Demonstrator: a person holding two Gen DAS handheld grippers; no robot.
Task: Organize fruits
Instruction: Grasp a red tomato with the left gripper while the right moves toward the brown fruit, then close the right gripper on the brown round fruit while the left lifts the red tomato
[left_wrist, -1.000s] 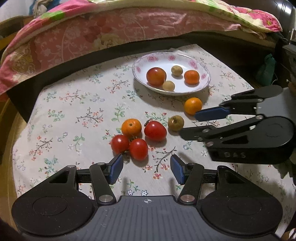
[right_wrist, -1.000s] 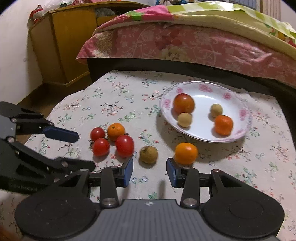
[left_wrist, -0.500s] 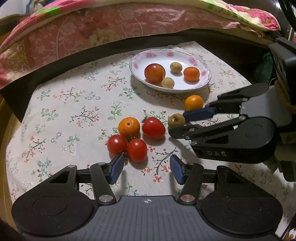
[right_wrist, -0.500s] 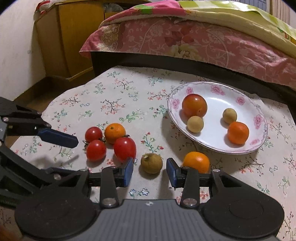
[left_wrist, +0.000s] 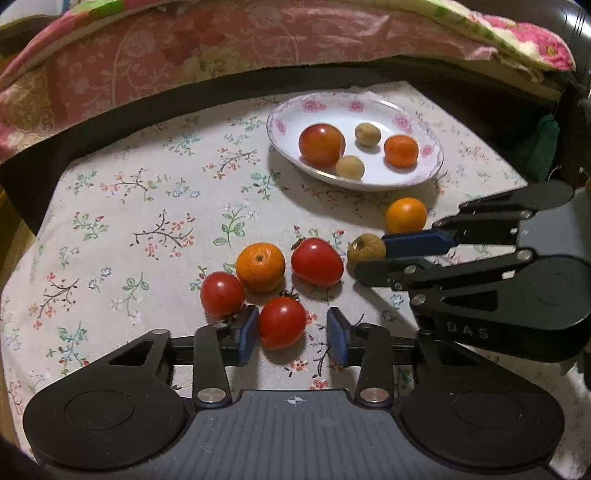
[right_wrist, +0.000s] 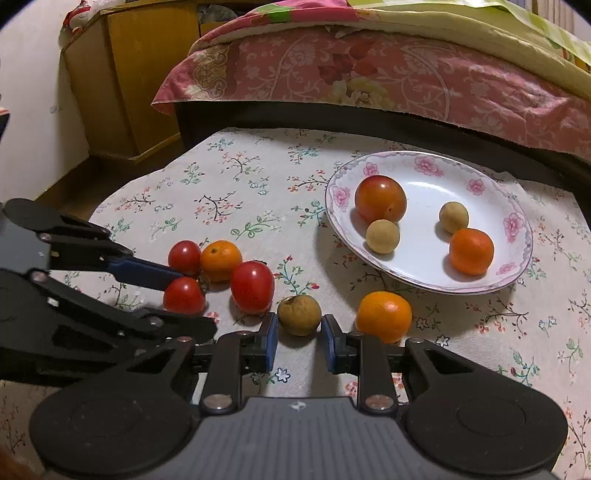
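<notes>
A flowered white plate (left_wrist: 432, 170) (right_wrist: 517, 273) holds a large tomato (left_wrist: 321, 144), an orange and two small tan fruits. On the cloth lie three red tomatoes, two oranges (left_wrist: 260, 266) (left_wrist: 405, 215) and a small brown fruit (left_wrist: 365, 250) (right_wrist: 299, 314). My left gripper (left_wrist: 291, 330) is open, its pads either side of the nearest tomato (left_wrist: 281, 322) (right_wrist: 184, 295). My right gripper (right_wrist: 297, 339) is open, its blue pads flanking the brown fruit without closing on it.
A floral tablecloth (left_wrist: 122, 206) covers the small table, whose edges drop off left and front. A bed with a pink quilt (right_wrist: 369, 70) runs along the back. A yellow wooden cabinet (right_wrist: 122, 85) stands at the back left.
Both grippers moved forward and down. The left now straddles the nearest tomato and the right now straddles the brown fruit. Both stay open; the fruits have not moved.
</notes>
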